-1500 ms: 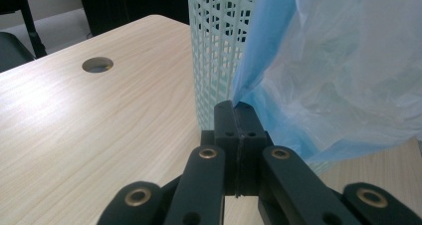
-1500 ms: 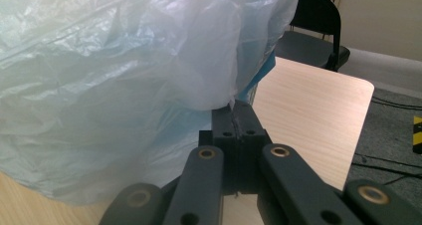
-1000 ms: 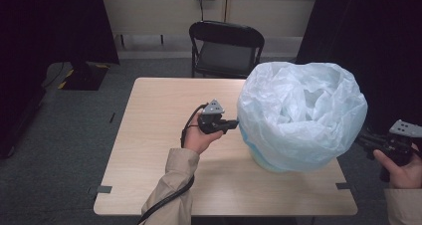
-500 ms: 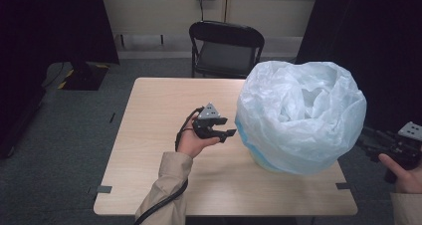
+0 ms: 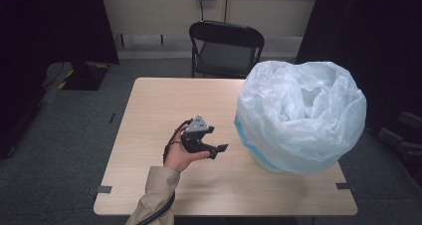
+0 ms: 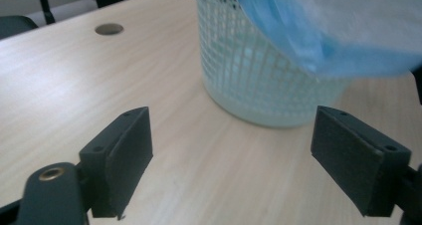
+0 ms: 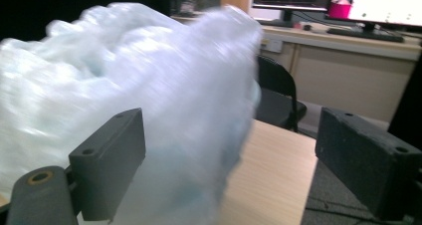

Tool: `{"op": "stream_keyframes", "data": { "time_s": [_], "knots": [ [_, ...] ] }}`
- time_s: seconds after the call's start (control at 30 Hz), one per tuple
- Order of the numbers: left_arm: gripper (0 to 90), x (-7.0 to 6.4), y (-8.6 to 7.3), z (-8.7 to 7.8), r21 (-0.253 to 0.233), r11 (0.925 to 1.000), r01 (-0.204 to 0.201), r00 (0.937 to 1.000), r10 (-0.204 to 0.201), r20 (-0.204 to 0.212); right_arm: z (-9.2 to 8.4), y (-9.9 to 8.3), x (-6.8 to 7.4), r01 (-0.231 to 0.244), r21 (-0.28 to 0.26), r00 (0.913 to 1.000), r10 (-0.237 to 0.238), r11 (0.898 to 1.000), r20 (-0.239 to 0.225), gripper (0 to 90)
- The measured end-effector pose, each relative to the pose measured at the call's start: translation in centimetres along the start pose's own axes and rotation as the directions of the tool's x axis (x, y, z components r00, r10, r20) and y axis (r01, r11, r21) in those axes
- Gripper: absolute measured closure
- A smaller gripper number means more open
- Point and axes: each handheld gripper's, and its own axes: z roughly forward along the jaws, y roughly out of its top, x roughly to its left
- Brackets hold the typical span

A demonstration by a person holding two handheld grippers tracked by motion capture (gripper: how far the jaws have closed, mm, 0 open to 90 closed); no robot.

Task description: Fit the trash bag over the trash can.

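On smooth wood table [image 5: 149,105]: round mesh basket [image 6: 249,80] — crinkled plastic bag [image 5: 298,110].

So there's this pale mesh basket [image 6: 259,70] standing upright on the right half of the table. A puffy, crinkled whitish-blue plastic bag [image 5: 300,113] lines it, draped over its rim and open on top.

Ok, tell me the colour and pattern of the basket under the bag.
Pale whitish-green mesh basket, a fine grid of holes; the left gripper view shows it best.
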Motion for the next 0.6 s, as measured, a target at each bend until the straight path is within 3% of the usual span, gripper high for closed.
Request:
{"op": "stream_keyframes", "data": {
  "time_s": [0.1, 0.13, 0.27, 0.37, 0.47, 0.6],
  "knots": [
    [15.4, -0.2, -0.9, -0.1, 0.018, 0.9997, 0.019, 0.9998, -0.019, 0.005, 0.4, 1.2, 1.0, 0.037, 0.003, 0.9989, -0.037, 0.999, -0.029, 11.8],
    [15.4, -0.2, -1.9, -0.3, 0.027, 0.9996, 0.010, 0.9999, -0.010, -0.001, 1.4, 2.5, 2.3, 0.082, 0.015, 0.9953, -0.081, 0.997, -0.054, 11.8],
    [15.4, -0.5, -3.6, -0.4, 0.045, 0.9988, 0.019, 0.9998, -0.019, -0.005, 4.0, 4.0, 3.9, 0.124, 0.030, 0.9884, -0.121, 0.992, -0.092, 11.9],
    [15.4, -0.6, -4.2, -0.5, 0.054, 0.9984, 0.017, 0.9999, -0.017, 0.002, 6.1, 4.5, 4.3, 0.136, 0.068, 0.9867, -0.129, 0.988, -0.098, 12.0],
    [15.4, -0.7, -4.8, -0.6, 0.064, 0.9978, 0.016, 0.9998, -0.016, 0.006, 8.3, 4.5, 4.1, 0.121, 0.112, 0.9878, -0.108, 0.986, -0.112, 12.2],
    [15.4, -0.8, -5.2, -0.8, 0.076, 0.9970, 0.012, 0.9999, -0.013, 0.009, 10.7, 3.9, 3.8, 0.136, 0.189, 0.9882, -0.120, 0.972, -0.095, 12.7]
  ]
}}
